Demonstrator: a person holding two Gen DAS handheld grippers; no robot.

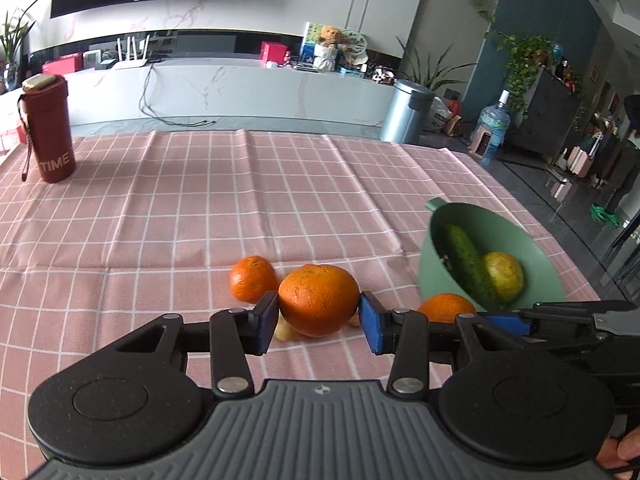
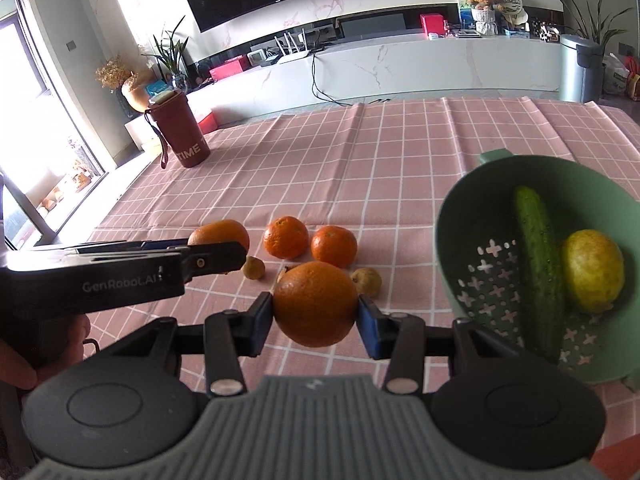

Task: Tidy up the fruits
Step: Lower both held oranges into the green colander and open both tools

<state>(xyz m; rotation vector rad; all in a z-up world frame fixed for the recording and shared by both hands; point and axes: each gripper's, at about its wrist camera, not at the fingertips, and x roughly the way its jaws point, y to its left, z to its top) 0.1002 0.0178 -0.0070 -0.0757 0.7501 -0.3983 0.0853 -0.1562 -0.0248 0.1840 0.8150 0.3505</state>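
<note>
Each gripper's fingers clamp an orange: left gripper point(image 1: 319, 316) holds one point(image 1: 319, 300), right gripper point(image 2: 315, 316) another point(image 2: 315, 309), beside a green colander point(image 2: 592, 184) on the counter point(image 2: 400, 160).

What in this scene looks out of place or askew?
The green colander is tipped toward the cameras, not sitting flat. It holds a cucumber, a vegetable among fruit, beside a yellow-green fruit. Each gripper, left and right, clamps an orange.
</note>
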